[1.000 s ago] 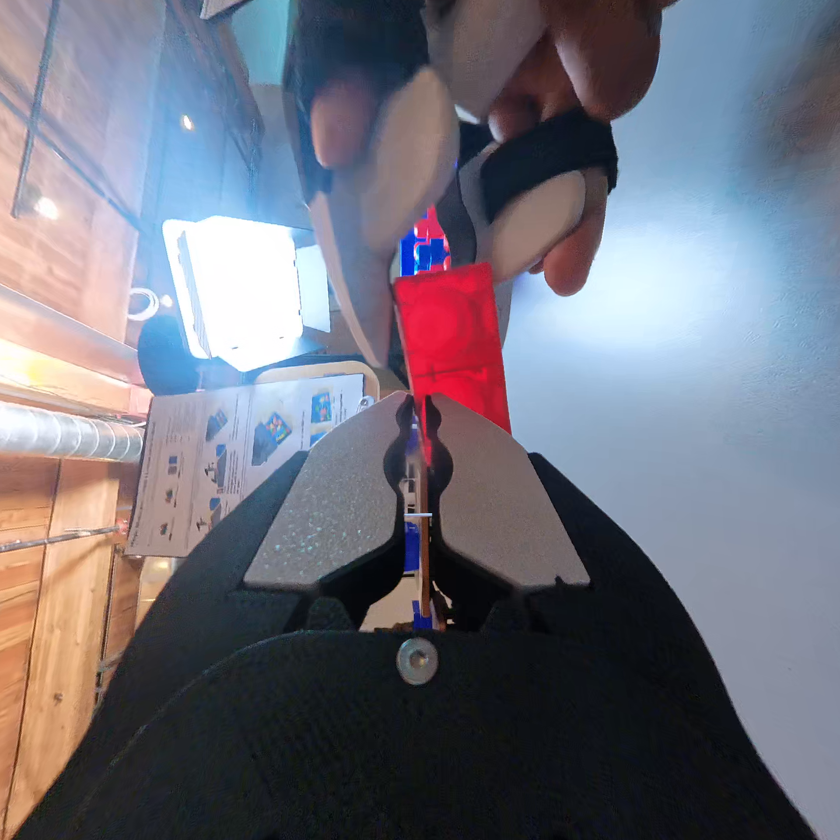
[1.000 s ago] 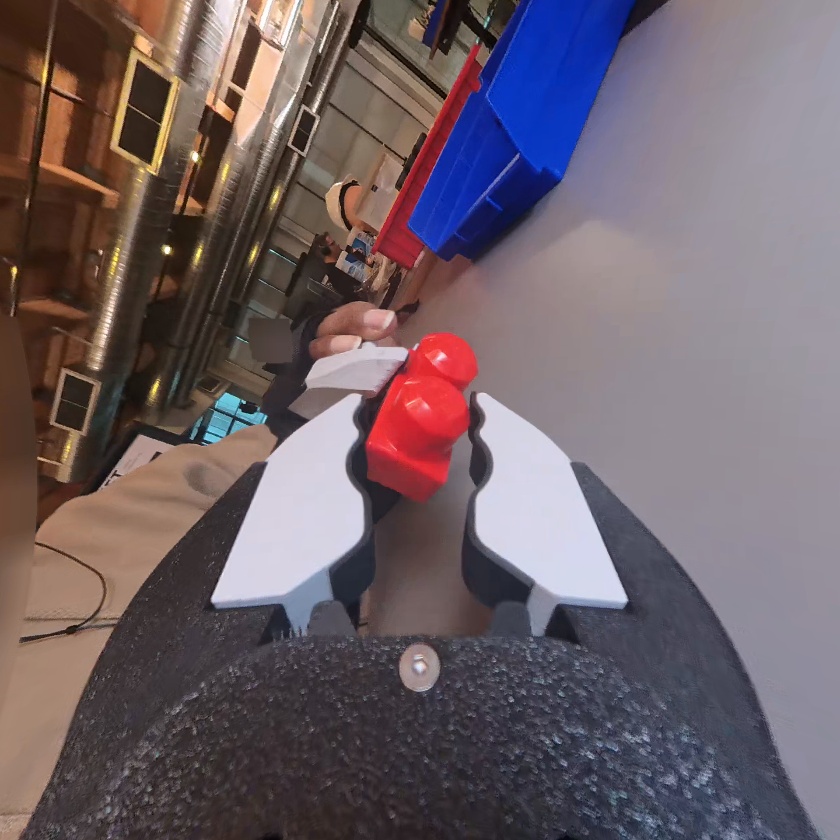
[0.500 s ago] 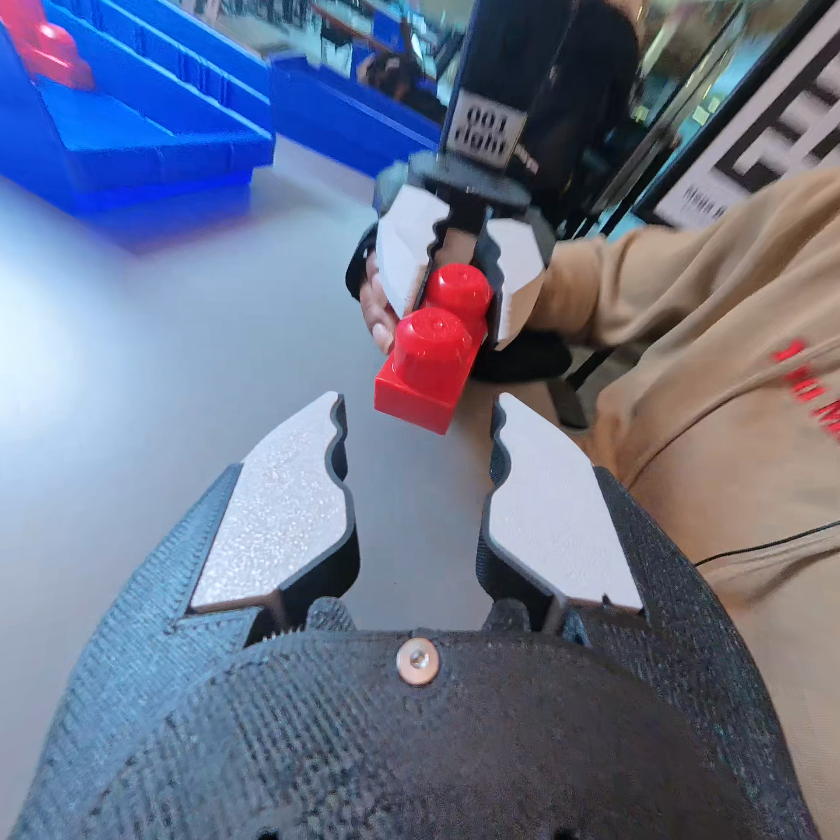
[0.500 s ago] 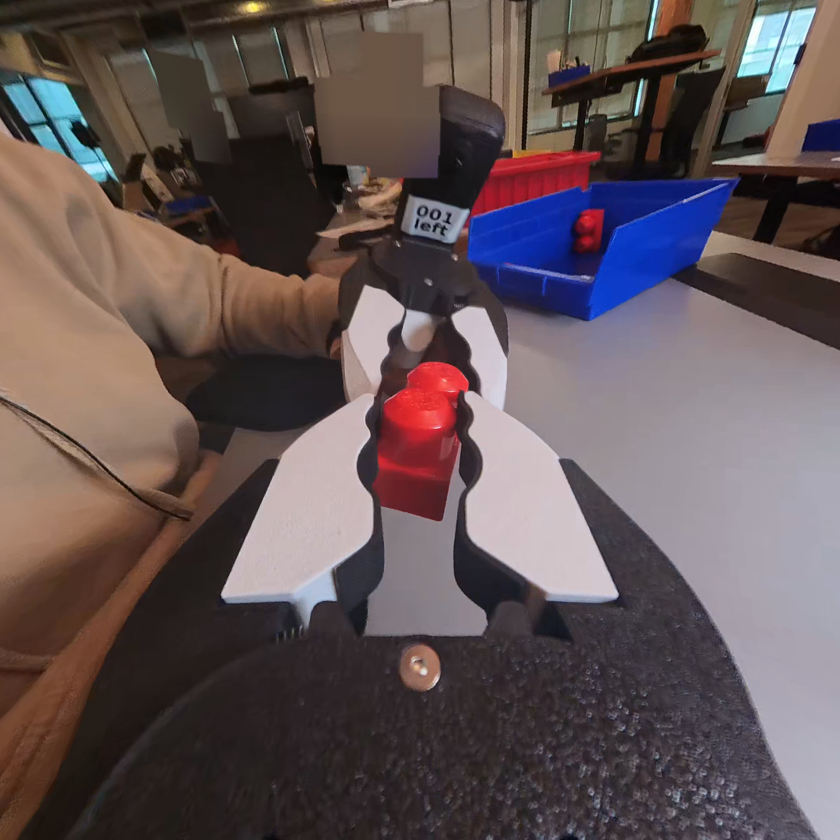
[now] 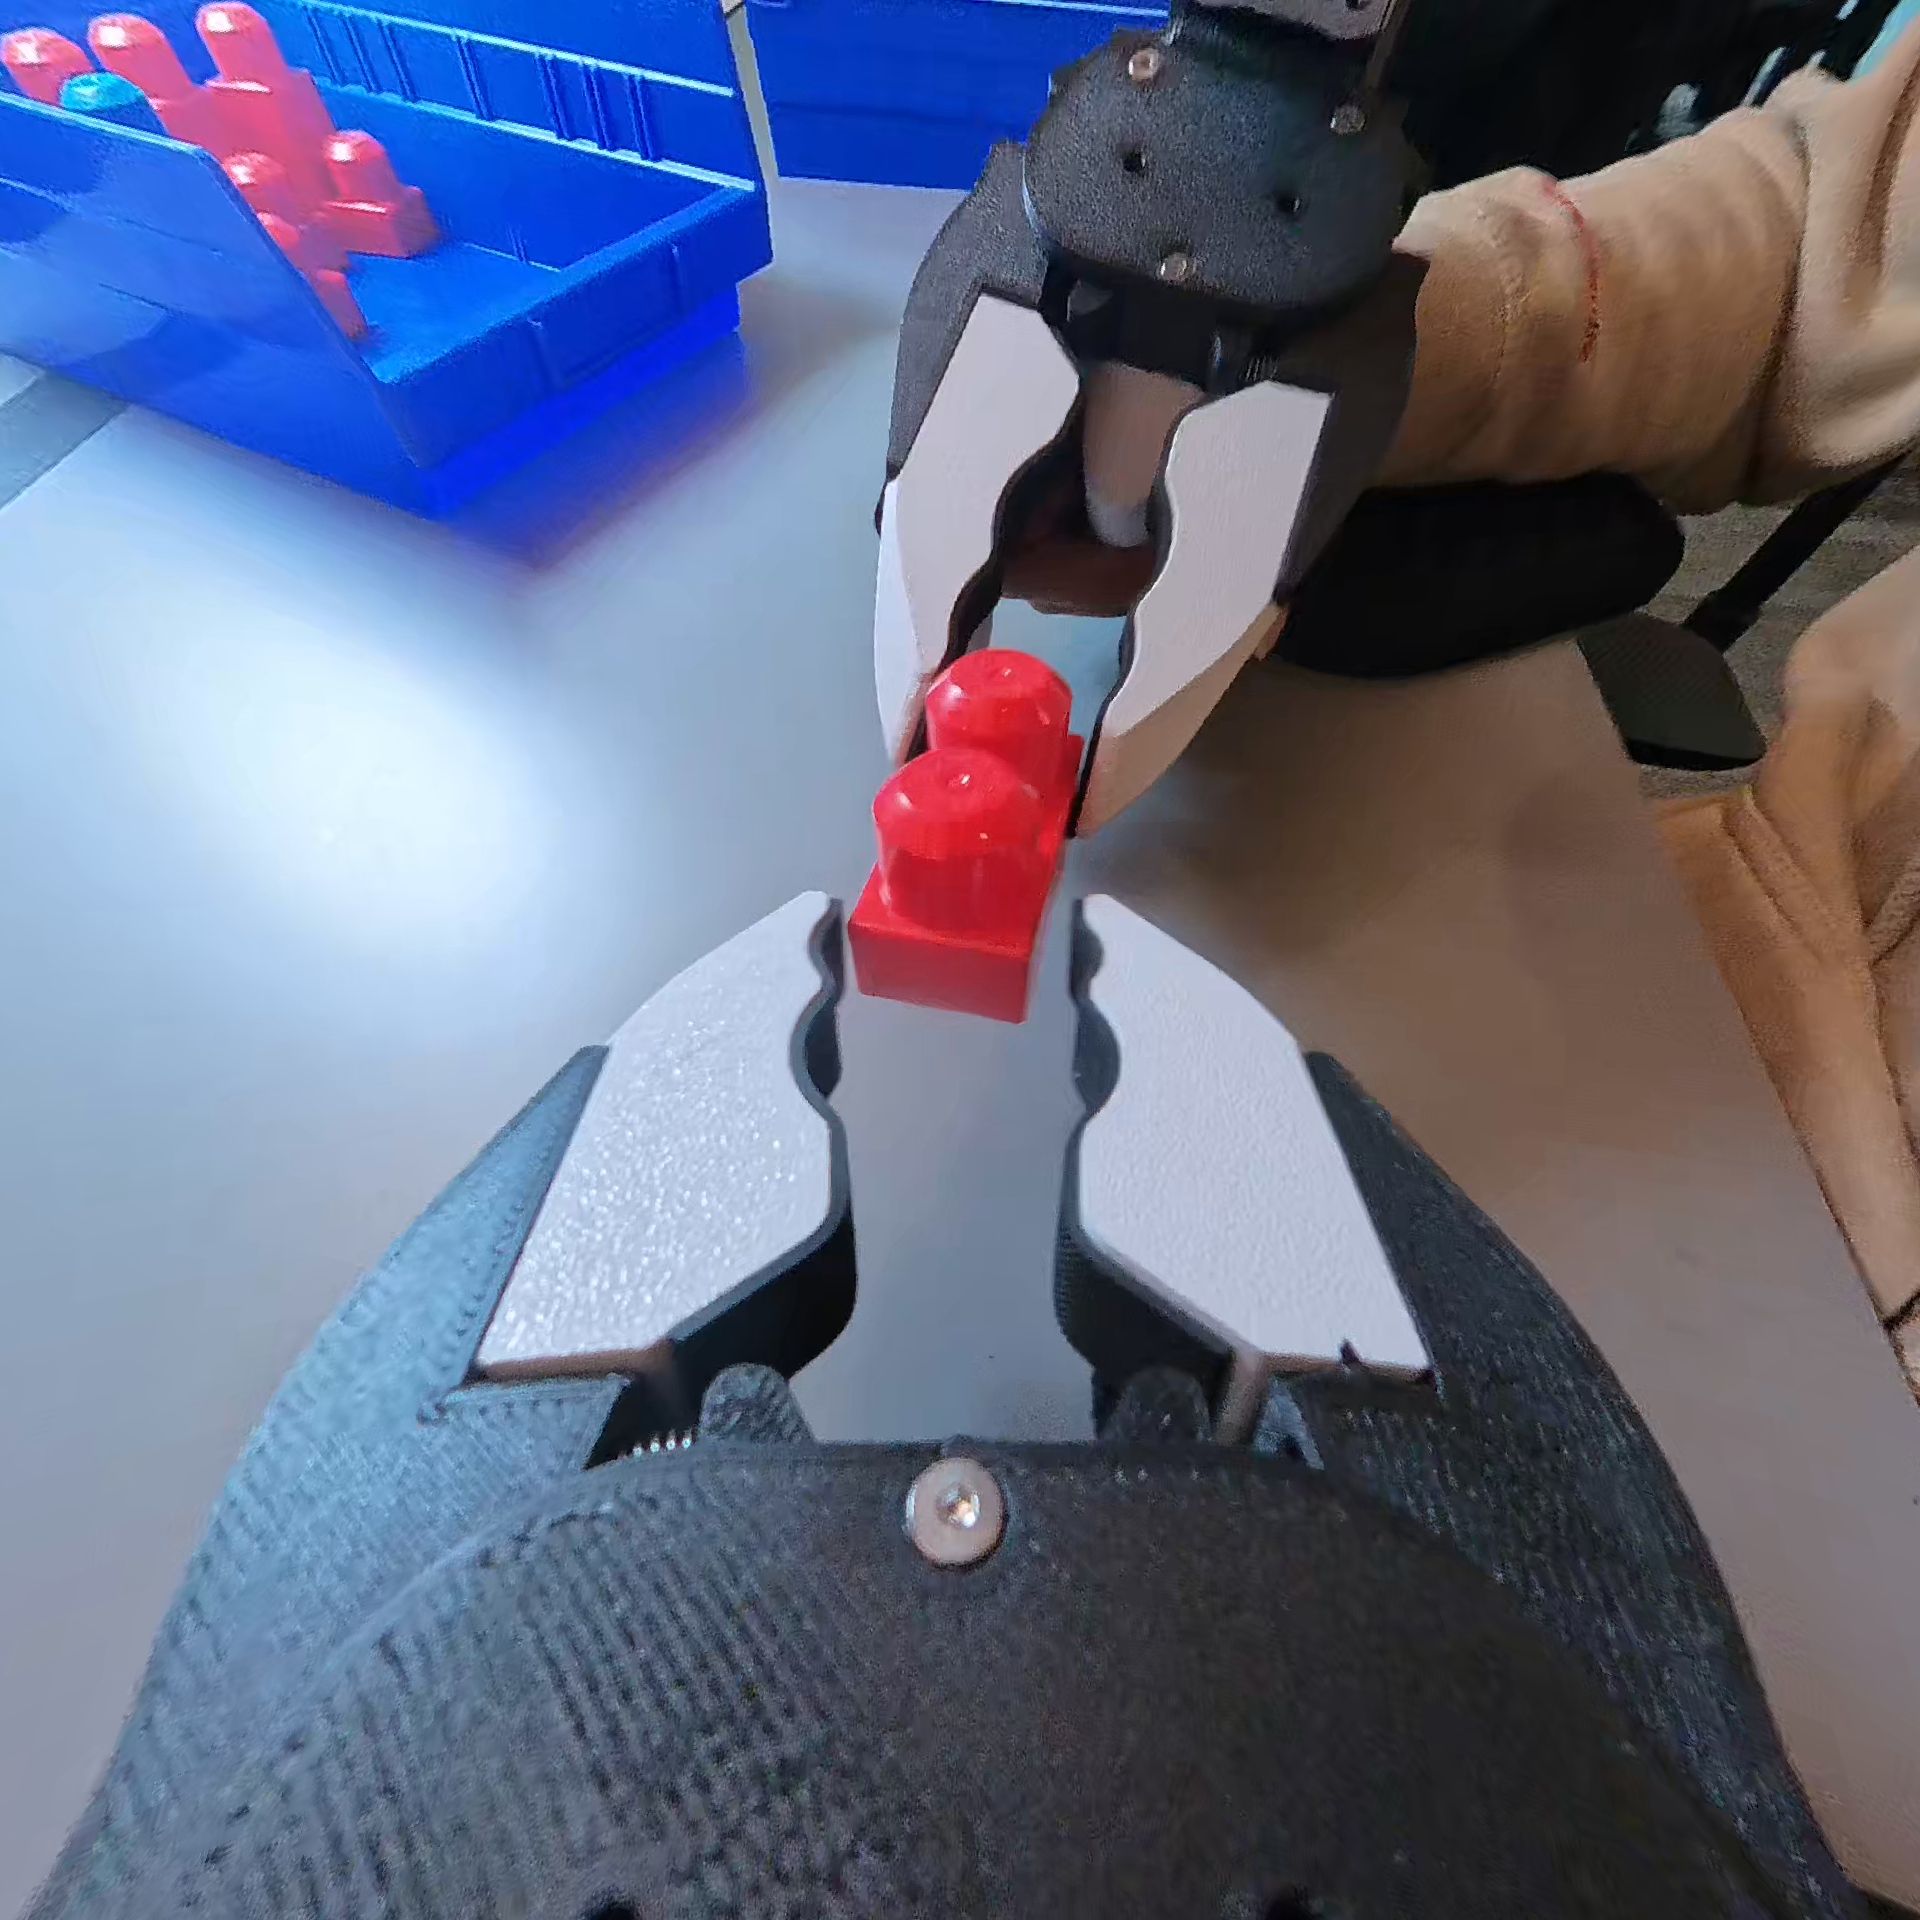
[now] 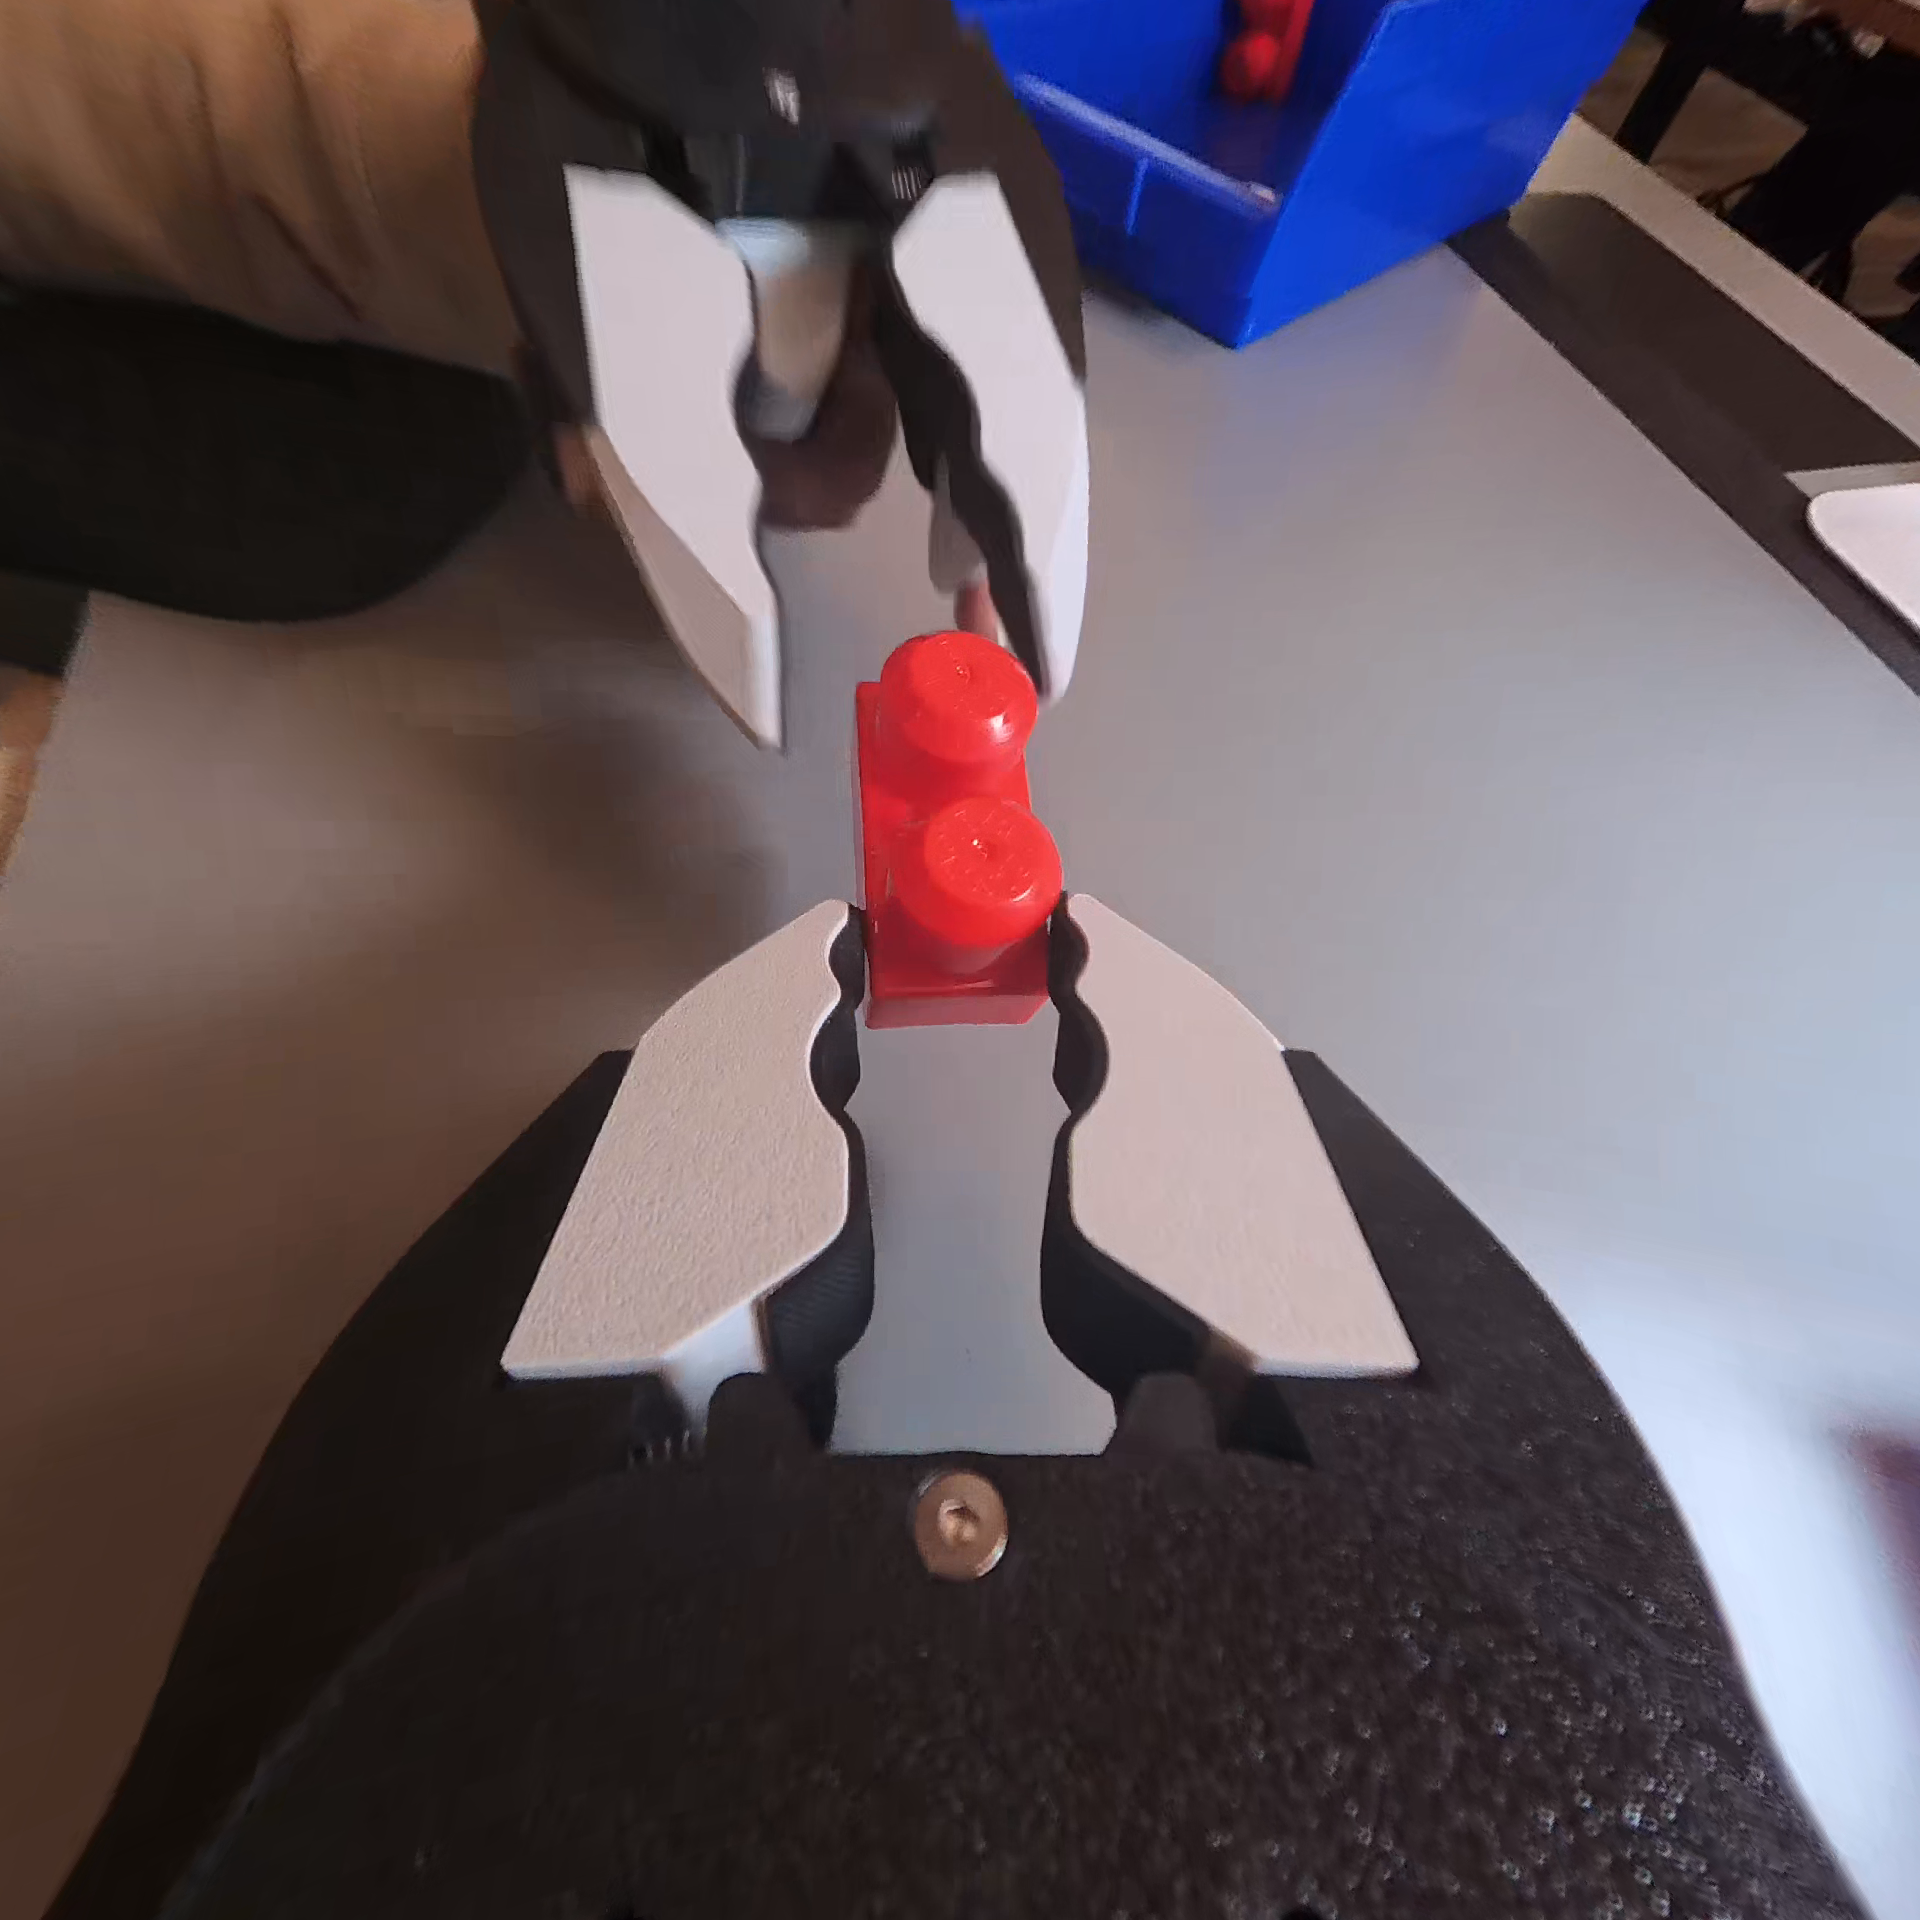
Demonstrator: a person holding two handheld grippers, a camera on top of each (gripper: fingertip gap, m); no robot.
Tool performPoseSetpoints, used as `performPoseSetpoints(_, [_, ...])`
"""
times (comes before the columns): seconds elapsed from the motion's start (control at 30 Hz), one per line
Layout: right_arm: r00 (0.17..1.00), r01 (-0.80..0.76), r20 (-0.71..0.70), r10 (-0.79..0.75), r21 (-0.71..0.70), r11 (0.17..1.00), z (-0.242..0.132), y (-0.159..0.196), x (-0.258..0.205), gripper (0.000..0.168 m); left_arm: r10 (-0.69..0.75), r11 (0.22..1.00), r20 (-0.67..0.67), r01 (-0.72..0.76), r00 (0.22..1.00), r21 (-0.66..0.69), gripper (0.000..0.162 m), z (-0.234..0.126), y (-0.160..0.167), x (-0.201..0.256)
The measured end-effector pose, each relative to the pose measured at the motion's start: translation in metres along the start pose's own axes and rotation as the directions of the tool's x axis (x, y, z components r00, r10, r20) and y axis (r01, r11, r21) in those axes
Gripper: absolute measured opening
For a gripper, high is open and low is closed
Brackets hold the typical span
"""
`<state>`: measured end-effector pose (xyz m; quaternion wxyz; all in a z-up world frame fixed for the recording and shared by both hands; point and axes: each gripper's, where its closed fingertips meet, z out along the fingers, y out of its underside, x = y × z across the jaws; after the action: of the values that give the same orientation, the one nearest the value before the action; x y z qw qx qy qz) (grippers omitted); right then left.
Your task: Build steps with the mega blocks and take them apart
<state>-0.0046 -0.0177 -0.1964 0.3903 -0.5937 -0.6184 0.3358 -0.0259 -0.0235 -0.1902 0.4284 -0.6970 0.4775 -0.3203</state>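
A red two-stud mega block is held just over the grey table, studs up. My right gripper is shut on one end of it; in the left wrist view the right gripper faces me and grips the far end. My left gripper is open, its fingertips flanking the block's near end with small gaps. In the right wrist view the left gripper is blurred and hangs open over the block's far end.
A blue bin with several red blocks stands at the back left; it also shows in the right wrist view. A person's tan sleeve is behind the right gripper. A dark strip runs along the table's right side. Both grippers' tips are close together, under 4 cm apart.
My left gripper opened and let go of the red block, which stays in the right gripper. Both grippers rolled upright and came lower; the left fingertips moved closer to the block.
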Motion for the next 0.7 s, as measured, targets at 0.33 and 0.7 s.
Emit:
performPoseSetpoints(0.33, [0.956,0.048,-0.27,-0.115,-0.243,0.969,0.0,0.042,0.055,0.038,-0.176,0.977,0.444,0.102,0.878,0.186,0.056,-0.149,-0.037,-0.117])
performPoseSetpoints(0.7, [0.915,-0.041,-0.401,0.041,0.009,0.999,-0.028,0.007,0.075,0.038,-0.303,0.798,0.711,0.577,0.634,-0.174,0.061,-0.253,0.092,-0.239])
